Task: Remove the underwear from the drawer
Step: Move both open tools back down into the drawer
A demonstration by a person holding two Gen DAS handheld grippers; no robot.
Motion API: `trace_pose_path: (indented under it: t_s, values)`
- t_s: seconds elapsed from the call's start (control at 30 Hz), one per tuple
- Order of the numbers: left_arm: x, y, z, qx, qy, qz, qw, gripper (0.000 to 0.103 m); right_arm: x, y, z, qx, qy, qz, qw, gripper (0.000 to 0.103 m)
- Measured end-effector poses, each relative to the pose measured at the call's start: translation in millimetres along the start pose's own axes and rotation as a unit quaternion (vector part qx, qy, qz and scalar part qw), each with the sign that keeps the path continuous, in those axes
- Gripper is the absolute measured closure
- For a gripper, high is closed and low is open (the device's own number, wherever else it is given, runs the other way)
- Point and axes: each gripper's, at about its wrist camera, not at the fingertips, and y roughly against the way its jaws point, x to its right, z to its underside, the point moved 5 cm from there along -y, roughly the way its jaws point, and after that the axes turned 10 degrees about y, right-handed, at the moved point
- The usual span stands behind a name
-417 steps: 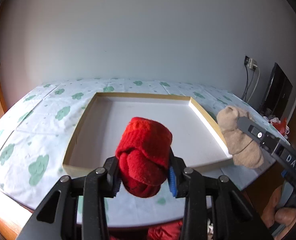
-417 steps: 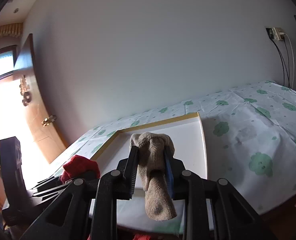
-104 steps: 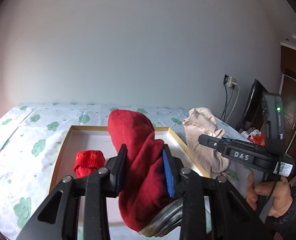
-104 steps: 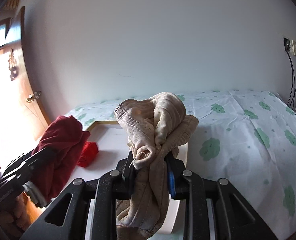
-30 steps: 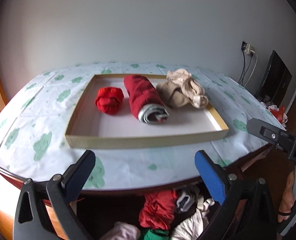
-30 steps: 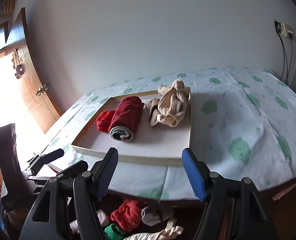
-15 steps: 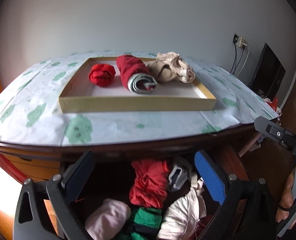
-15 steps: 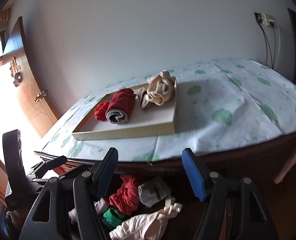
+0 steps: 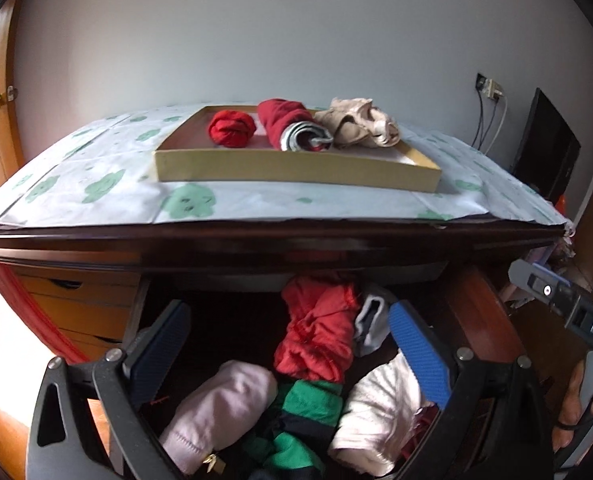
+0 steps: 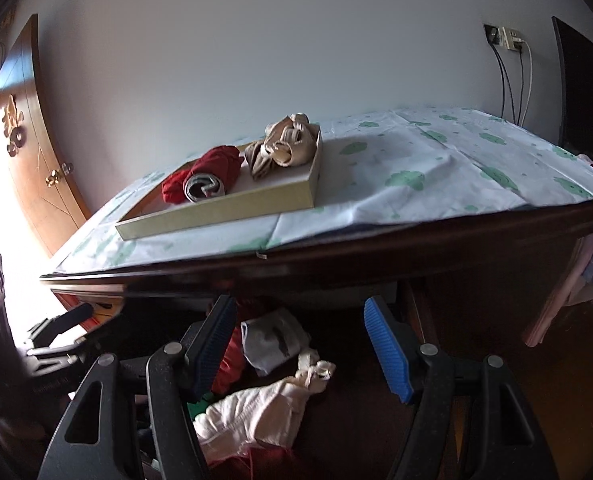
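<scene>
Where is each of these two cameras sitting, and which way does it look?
Left wrist: on the left gripper, looking down into the open drawer; open jaws, plus a hand holding the other tool.
Right wrist: on the right gripper, facing the drawer from the right; open jaws.
Shared: the tray of rolled clothes, drawer pile.

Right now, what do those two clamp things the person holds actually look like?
Both are black plastic. The left gripper and right gripper each have two long fingers with ribbed blue pads and silver screws at the joints. Seen from the side, the right one is dark grey and carries white letters, DAS.
</scene>
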Motion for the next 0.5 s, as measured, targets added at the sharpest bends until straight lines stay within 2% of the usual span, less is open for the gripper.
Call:
trace_pose_path:
  t_s: [0.2, 0.4, 0.5]
  values:
    - [-8, 5, 12, 0.017, -0.007, -0.027, 0.9995, 0.003, -4, -13, 27, 0.003, 0.010, 0.022, 1.000, 0.034]
    - [-24, 1, 28, -0.011, 0.026, -0.056, 0.9980, 0.003, -19, -36, 55, -0.034, 0.037, 0.012, 0.999, 0.034]
    - [-31, 1, 30, -0.020, 0.047, -0.066, 0.9965, 0.003, -21, -36, 60, -0.030, 0.041, 0.006, 0.999, 0.034]
